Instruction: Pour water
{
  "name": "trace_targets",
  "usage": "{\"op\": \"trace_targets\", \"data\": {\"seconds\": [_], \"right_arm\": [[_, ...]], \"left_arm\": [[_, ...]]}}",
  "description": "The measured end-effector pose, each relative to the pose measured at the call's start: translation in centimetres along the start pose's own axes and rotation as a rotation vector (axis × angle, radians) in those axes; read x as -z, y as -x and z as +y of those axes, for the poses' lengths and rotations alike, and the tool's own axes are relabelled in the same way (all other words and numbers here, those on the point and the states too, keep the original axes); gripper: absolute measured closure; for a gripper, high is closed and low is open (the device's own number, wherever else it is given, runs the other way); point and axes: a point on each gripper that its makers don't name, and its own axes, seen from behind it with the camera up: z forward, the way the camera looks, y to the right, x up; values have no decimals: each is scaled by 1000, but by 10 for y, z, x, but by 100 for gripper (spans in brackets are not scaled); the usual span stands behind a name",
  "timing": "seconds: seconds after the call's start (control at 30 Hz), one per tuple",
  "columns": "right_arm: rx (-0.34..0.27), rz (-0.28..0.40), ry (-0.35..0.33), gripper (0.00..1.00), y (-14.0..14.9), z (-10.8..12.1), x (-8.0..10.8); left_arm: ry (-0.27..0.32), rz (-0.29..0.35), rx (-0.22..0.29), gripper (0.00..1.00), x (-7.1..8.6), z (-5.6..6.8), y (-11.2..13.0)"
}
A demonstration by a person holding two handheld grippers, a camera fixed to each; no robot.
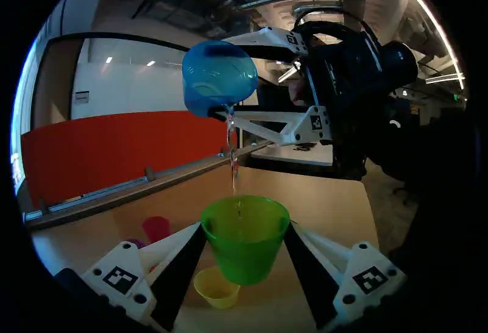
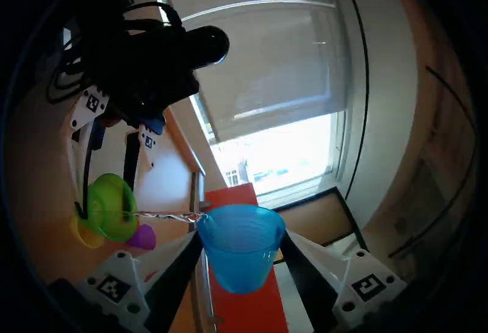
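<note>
In the left gripper view my left gripper [image 1: 245, 254] is shut on a green cup [image 1: 245, 244], held upright above the table. Over it the right gripper [image 1: 235, 83] holds a blue cup [image 1: 218, 84] tipped on its side, and a thin stream of water [image 1: 232, 150] falls from its rim into the green cup. In the right gripper view my right gripper [image 2: 241, 257] is shut on the blue cup [image 2: 240, 244]. The water [image 2: 168, 216] runs from its rim across to the green cup [image 2: 111, 206], which the left gripper [image 2: 110, 168] holds farther off.
On the wooden table [image 1: 329, 202] below lie a yellow cup [image 1: 216, 287], a pink cup [image 1: 157, 228] and a small purple cup [image 2: 144, 236]. A red partition [image 1: 116, 147] with a metal rail bounds the table's far edge. A bright window [image 2: 274, 150] fills the right gripper view's background.
</note>
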Motion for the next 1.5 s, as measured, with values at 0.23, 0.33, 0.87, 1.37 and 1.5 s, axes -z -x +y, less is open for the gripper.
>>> {"op": "trace_targets", "data": {"seconds": [0.23,0.33,0.87,1.37,1.5], "right_arm": [[28,-2,4,10,0,2,0],[42,-4,5,10,0,3,-1],[95,-6,13,10,0,8,-3],[145,-4,10,10,-1,9,-4],[159,-3,12,10,-2,10,-5]], "left_arm": [[2,0,0,14,-1,1,1],[2,1,0,14,-1,1,1],[-1,4,4,14,0,-1,2],[-3,14,2,14,1,-1,0],[-3,14,2,14,2,-1,0]]}}
